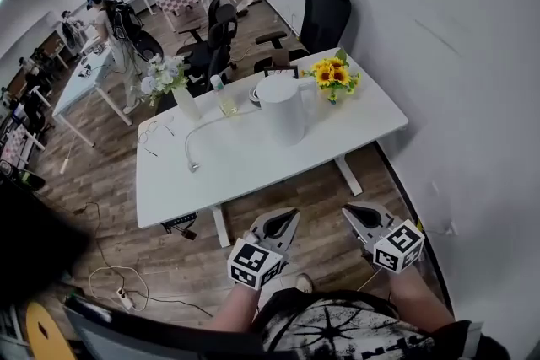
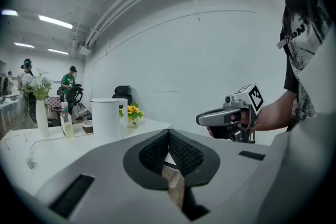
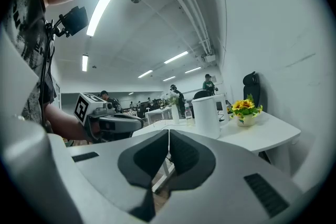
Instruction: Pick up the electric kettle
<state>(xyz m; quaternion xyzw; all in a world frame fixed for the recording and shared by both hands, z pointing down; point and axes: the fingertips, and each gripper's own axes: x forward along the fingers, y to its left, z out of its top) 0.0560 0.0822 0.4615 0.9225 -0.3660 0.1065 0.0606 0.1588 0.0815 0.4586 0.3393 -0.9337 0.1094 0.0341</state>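
Electric kettle stands on the desk, well apart from my left tongs and right tongs, both pinched shut on nothing; it looks hard, slippery, maybe heavy, so I'd grab its handle.

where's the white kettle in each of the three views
Head view: the kettle stands in the upper middle, on the far half of the white table.
Left gripper view: kettle left of centre, a little below mid height.
Right gripper view: kettle just right of centre.
Shared landmark: the sunflowers, to the kettle's right in every view.
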